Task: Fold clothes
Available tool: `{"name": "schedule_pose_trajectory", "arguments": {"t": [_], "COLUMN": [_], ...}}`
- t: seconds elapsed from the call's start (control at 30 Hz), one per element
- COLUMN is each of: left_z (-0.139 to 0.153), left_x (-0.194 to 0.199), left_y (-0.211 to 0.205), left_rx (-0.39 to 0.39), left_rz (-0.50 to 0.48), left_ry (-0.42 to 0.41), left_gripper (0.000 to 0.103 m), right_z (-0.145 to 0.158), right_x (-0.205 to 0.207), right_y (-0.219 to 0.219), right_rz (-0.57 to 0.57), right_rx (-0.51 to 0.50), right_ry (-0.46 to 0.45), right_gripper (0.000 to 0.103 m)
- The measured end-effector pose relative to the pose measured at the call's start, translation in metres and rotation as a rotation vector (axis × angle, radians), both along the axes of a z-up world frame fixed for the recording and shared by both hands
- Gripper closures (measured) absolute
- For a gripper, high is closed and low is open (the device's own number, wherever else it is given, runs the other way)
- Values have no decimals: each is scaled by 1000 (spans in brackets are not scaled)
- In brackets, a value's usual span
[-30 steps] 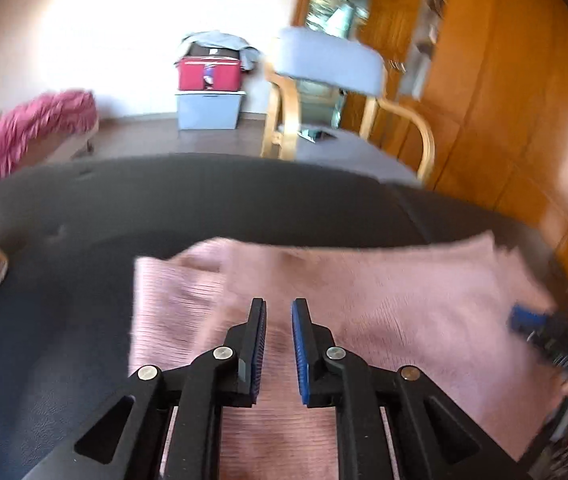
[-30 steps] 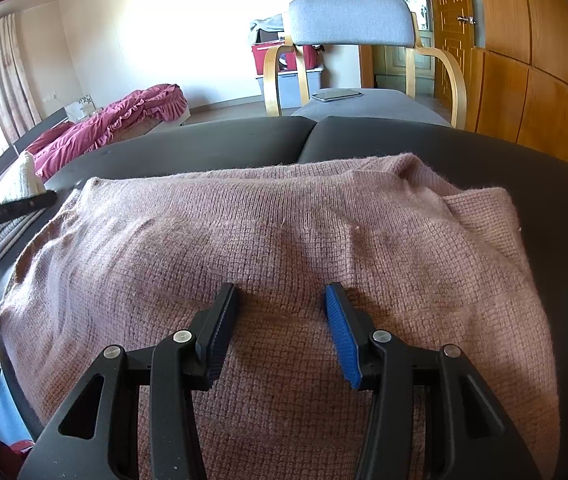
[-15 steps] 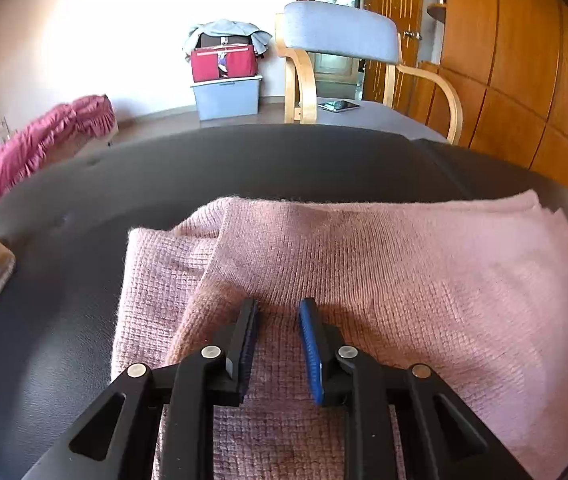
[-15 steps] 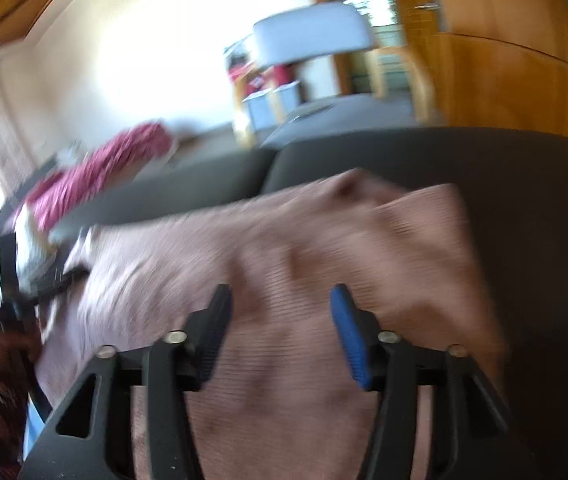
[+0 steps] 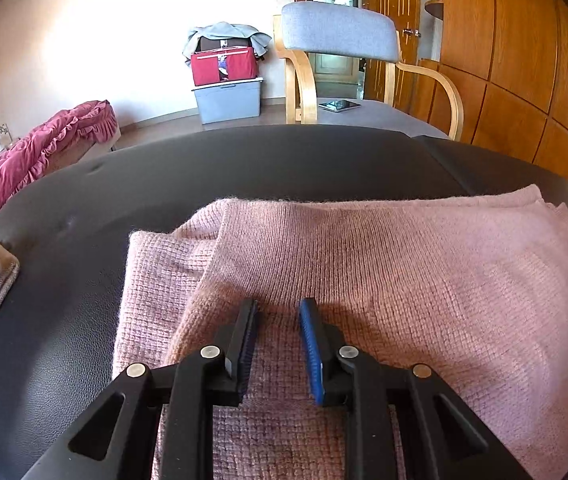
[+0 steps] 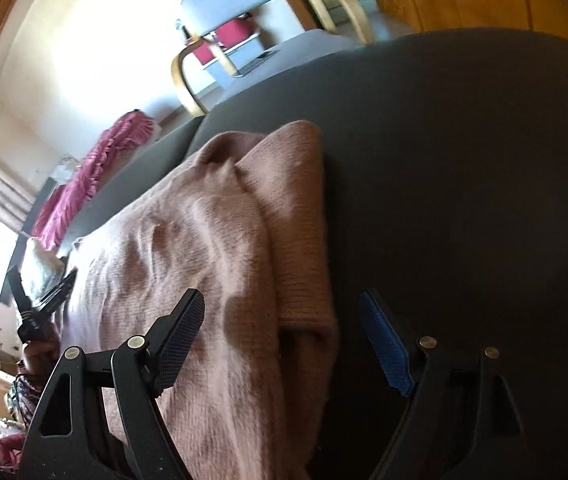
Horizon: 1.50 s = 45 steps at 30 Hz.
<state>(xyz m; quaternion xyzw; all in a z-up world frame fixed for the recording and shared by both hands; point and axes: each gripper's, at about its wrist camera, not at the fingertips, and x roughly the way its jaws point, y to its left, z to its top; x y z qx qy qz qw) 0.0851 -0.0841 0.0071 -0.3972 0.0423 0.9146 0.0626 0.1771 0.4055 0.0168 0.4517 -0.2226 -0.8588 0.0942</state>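
Pink knitted sweater (image 5: 383, 264): soft, light, limp. Left tool (image 5: 278, 344) narrowly parted over it, pinching nothing; right tool (image 6: 284, 344) has just been spreading, astride the folded edge, best hold.

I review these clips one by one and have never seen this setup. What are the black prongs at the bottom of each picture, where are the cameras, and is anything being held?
No robot here: a person carries a hand-held two-finger gripper in each hand, each with a fisheye camera looking along its fingers. The prongs are those fingers.

The left wrist view shows the left gripper above a pink knitted sweater, folded on a dark leather surface. Its jaws stand slightly apart with nothing pinched.

The right wrist view is tilted. The right gripper has just been opening its jaws; they straddle the sweater's folded right edge without pressing it. The other gripper appears far left.

So nothing is held. A grey chair stands behind.
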Motion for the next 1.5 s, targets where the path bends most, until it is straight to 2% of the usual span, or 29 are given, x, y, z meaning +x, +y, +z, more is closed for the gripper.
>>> {"name": "schedule_pose_trajectory", "arguments": {"t": [0.17, 0.23, 0.27, 0.3, 0.33, 0.47, 0.6, 0.77, 0.87, 0.97, 1.0, 1.07, 1.1, 1.13, 1.17, 1.2, 1.23, 1.27, 1.33, 1.4, 1.43, 1.5], "left_z": [1, 1, 2, 2, 2, 13, 35, 35, 23, 18, 21, 29, 35, 43, 48, 52, 53, 52, 41, 17, 9, 15], "left_x": [0, 0, 0, -1, -1, 8, 31, 49, 46, 45, 46, 49, 52, 57, 60, 63, 64, 64, 59, 47, 43, 42], "left_y": [2, 2, 2, 3, 3, 7, 18, 73, 105, 121, 118, 106, 100, 94, 92, 93, 99, 106, 123, 136, 137, 131], "left_rx": [-7, -8, -9, -9, -10, -3, 40, 94, 73, 2, 24, 132, 213, 326, 398, 451, 463, 453, 348, 299, 310, 351], "left_rz": [-1, -2, -2, -3, -3, -17, -46, -227, -260, -263, -266, -267, -280, -319, -363, -403, -438, -459, -442, -412, -406, -409], "left_ry": [2, 2, 1, 1, 1, 21, 79, 68, 58, 64, 64, 61, 64, 73, 74, 72, 66, 61, 41, -36, -60, -48], "left_gripper": [81, 81, 81, 81, 81, 81, 81, 81, 81, 81, 81, 82, 82, 82, 82, 82, 82, 82, 82, 83, 83, 83], "right_z": [-2, -2, -3, -3, -4, -2, 19, 69, 95, 117, 123, 134, 139, 141, 141, 142, 141, 142, 141, 144, 147, 154], "right_x": [-9, -11, -12, -12, -12, -9, -3, -2, -4, -10, -11, -14, -14, -15, -12, -10, -12, -14, -15, -15, -15, -13], "right_y": [-10, -15, -17, -19, -20, -17, -10, -32, -57, -81, -89, -104, -109, -114, -115, -116, -118, -122, -124, -127, -130, -135], "right_rz": [-13, -29, -29, -28, -25, -59, -81, -24, 10, 35, 42, 59, 68, 71, 69, 67, 62, 57, 43, 39, 40, 43], "right_rx": [38, 70, 75, 75, 45, -25, -136, -171, -168, -166, -164, -148, -137, -128, -125, -123, -126, -129, -136, -146, -151, -161], "right_ry": [20, 20, 22, 24, 25, 18, 34, 83, 99, 104, 104, 109, 112, 114, 113, 113, 110, 107, 102, 103, 105, 111], "right_gripper": [21, 34, 56, 71, 74, 78, 80, 81, 81, 81, 81, 81, 81, 81, 81, 81, 81, 81, 81, 81, 81, 81]}}
